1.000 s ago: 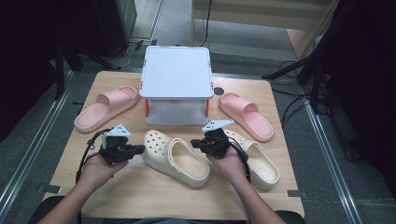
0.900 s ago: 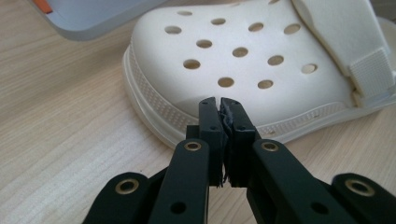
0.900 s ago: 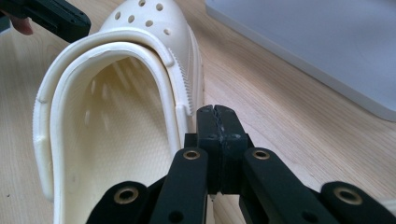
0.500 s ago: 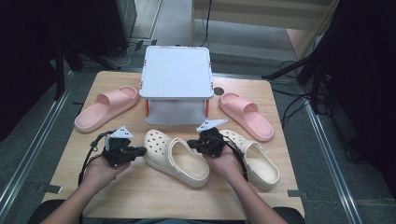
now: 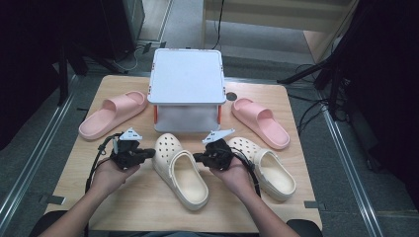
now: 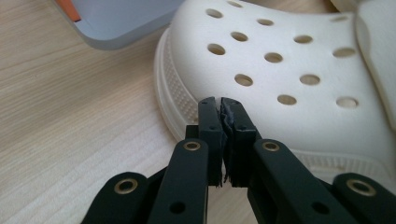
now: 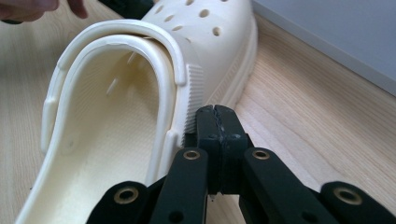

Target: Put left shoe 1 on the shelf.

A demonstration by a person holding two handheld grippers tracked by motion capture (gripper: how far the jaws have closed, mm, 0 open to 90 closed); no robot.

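Both tongs closed and empty, flanking the near cream clog (image 5: 180, 170) on the table (image 5: 143, 202).
Left tongs (image 5: 148, 154) tips at the clog's perforated toe side, touching or just short, can't tell. Right tongs (image 5: 197, 158) tips sit at its ribbed sidewall by the strap; contact unclear. Second cream clog (image 5: 269, 170) is partly hidden behind the right hand (image 5: 237, 175). Grey box (image 5: 187, 91) is cropped in both gripper views.
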